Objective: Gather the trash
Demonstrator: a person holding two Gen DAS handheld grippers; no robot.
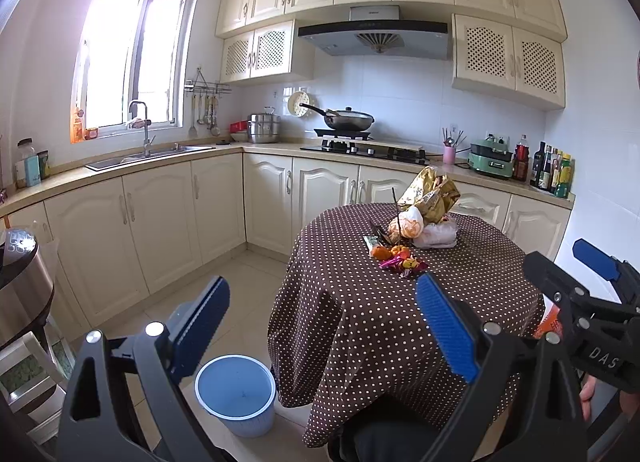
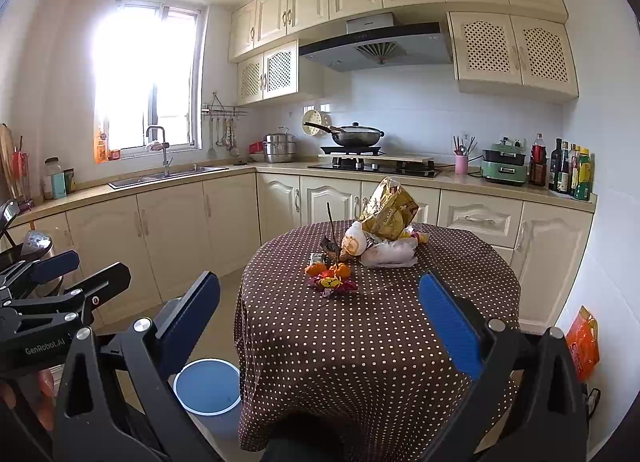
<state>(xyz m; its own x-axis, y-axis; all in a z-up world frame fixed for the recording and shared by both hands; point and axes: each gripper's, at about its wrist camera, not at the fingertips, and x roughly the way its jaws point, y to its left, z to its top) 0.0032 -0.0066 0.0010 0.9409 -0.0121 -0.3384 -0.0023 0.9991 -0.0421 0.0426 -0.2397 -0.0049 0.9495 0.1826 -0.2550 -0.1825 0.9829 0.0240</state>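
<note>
A heap of trash lies on the round table (image 1: pixel 360 302) with the brown dotted cloth: a crumpled gold bag (image 1: pixel 434 194), a white plastic bag (image 1: pixel 438 236), orange peel (image 1: pixel 390 252) and bright candy wrappers (image 1: pixel 404 264). The right wrist view shows the same gold bag (image 2: pixel 390 210), peel (image 2: pixel 328 270) and wrappers (image 2: pixel 334 284). A blue bin (image 1: pixel 236 394) stands on the floor left of the table. My left gripper (image 1: pixel 322 282) is open and empty, short of the table's near edge. My right gripper (image 2: pixel 320 278) is open and empty too, well back from the heap.
Cream cabinets and a counter run along the left and back, with a sink (image 1: pixel 148 156) and a stove with a wok (image 1: pixel 348 122). A steel appliance (image 1: pixel 20 282) stands at the left. An orange bag (image 2: pixel 582 342) leans by the right wall. Tiled floor lies between cabinets and table.
</note>
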